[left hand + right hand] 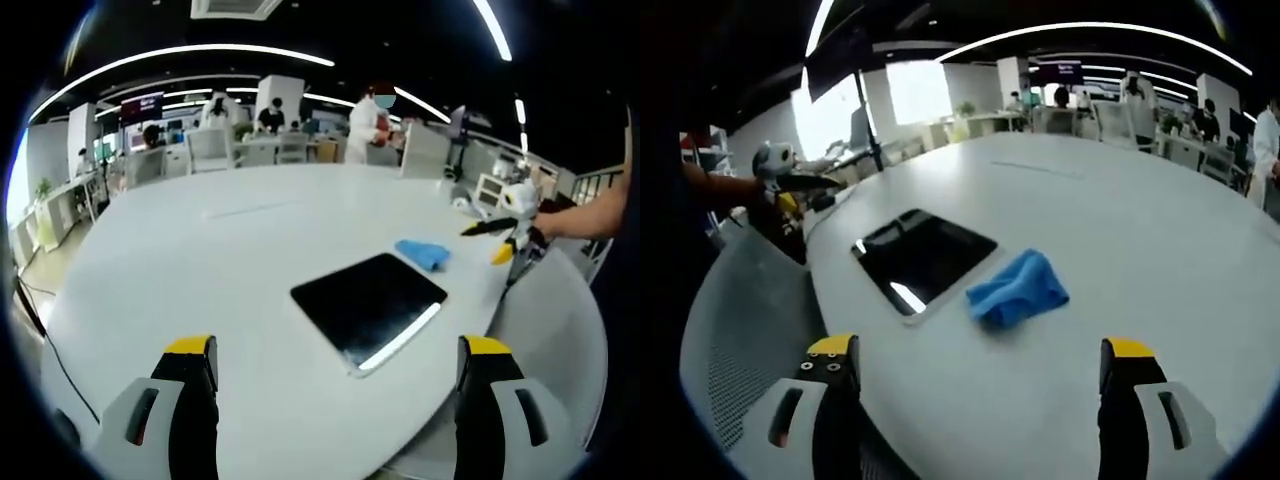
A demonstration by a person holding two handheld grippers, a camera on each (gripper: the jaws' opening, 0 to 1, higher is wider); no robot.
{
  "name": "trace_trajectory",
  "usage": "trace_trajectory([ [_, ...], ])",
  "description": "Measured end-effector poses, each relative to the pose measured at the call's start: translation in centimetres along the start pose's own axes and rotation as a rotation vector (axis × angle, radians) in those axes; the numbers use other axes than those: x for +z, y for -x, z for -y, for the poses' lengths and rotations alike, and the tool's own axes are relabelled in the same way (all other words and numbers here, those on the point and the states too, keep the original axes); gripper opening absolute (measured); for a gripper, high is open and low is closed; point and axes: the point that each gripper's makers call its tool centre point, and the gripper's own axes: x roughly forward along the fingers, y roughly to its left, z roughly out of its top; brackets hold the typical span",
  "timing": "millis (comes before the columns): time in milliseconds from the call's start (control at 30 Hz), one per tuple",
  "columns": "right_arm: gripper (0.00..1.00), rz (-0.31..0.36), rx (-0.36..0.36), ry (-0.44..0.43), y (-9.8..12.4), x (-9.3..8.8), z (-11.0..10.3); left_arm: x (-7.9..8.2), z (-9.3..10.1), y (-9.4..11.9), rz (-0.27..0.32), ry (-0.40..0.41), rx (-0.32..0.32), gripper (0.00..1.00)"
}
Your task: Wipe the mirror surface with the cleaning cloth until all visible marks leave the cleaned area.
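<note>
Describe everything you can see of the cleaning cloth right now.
The cleaning cloth is bright blue, soft-looking fabric, bunched into a loose crumpled heap rather than spread flat. It lies on the white table close beside one edge of the dark mirror; whether it touches the frame is unclear. Nothing grips it: the right tongs stand open short of it, and the left tongs are open across the mirror.

Both views face mirror & cloth from opposite sides.

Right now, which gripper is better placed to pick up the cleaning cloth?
Probably the right gripper. In its view the blue cloth lies just ahead of the open jaws. For the left gripper, the cloth lies beyond the mirror.
</note>
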Motion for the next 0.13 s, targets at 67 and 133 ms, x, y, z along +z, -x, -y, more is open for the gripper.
trace_trajectory([
  [67,1.0,-0.003,-0.002,0.001,0.0,-0.06,0.05,-0.1,0.03,-0.07,-0.001,0.003,-0.001,1.0],
  [133,1.0,-0.001,-0.005,0.003,0.0,-0.02,0.13,-0.11,0.15,-0.14,-0.002,0.003,-0.003,1.0],
])
